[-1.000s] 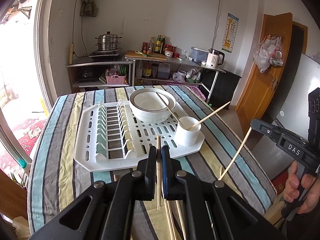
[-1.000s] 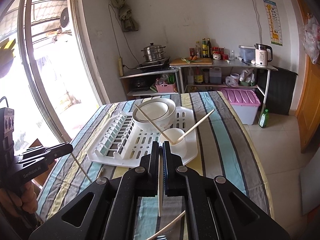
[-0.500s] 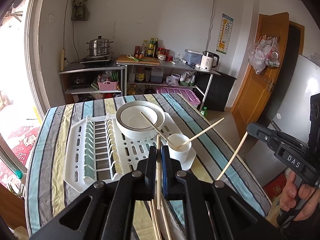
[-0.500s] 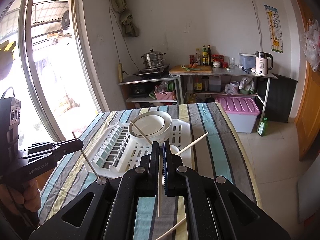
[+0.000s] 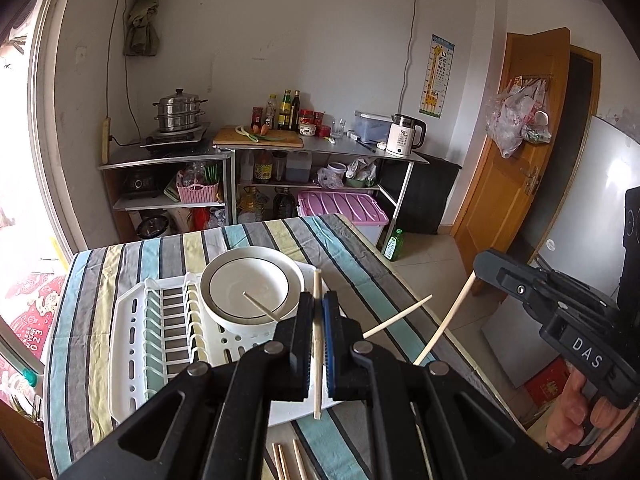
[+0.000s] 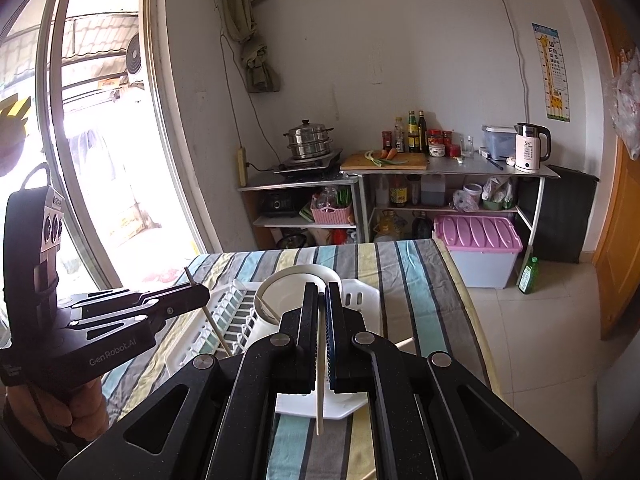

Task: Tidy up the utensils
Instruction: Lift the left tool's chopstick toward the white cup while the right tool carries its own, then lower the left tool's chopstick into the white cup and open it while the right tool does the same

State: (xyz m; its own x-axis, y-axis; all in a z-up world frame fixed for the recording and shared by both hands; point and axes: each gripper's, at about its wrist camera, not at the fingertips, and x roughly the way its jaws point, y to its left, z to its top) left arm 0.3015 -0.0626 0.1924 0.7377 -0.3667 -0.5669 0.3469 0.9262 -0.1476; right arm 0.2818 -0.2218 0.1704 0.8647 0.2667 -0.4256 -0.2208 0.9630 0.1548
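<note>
My left gripper is shut on a wooden chopstick and holds it above the white drying rack. My right gripper is shut on another chopstick, also raised over the rack. The right gripper also shows in the left wrist view with its chopstick hanging down. The left gripper shows in the right wrist view. Two chopsticks stick out of a cup hidden behind my fingers. Several loose chopsticks lie on the striped cloth.
A white bowl on a plate stands in the rack. The striped table ends at the right near a tiled floor. Kitchen shelves and a pink-lidded box stand behind it. A window is on the left.
Both grippers have risen and pulled back from the table with their chopsticks still held. The rack, bowl and cup now sit lower and farther away in both views.
</note>
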